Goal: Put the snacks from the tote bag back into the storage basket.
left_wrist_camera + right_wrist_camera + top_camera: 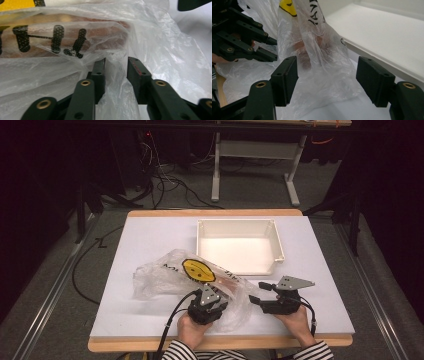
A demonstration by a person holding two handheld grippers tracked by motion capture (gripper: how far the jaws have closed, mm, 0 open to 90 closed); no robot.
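A crumpled clear plastic bag (165, 275) with a yellow face print (198, 269) and black lettering lies on the white board. Something brownish (100, 35) shows through the film; what it is cannot be made out. My left gripper (215, 290) is at the bag's near edge. In the left gripper view its jaws (116, 61) stand a little apart with a loose fold of the bag (162, 50) rising between them, and the pads do not squeeze it. My right gripper (257, 292) is just right of the bag, pointing left. Its jaws (328, 72) are wide open, with the bag (319, 62) beyond them.
A shallow white tray (240, 222) stands behind the bag, right of centre, its near right corner close to my right gripper. The wooden table edge runs just under both hands. Dark floor, cables and table legs lie beyond the board.
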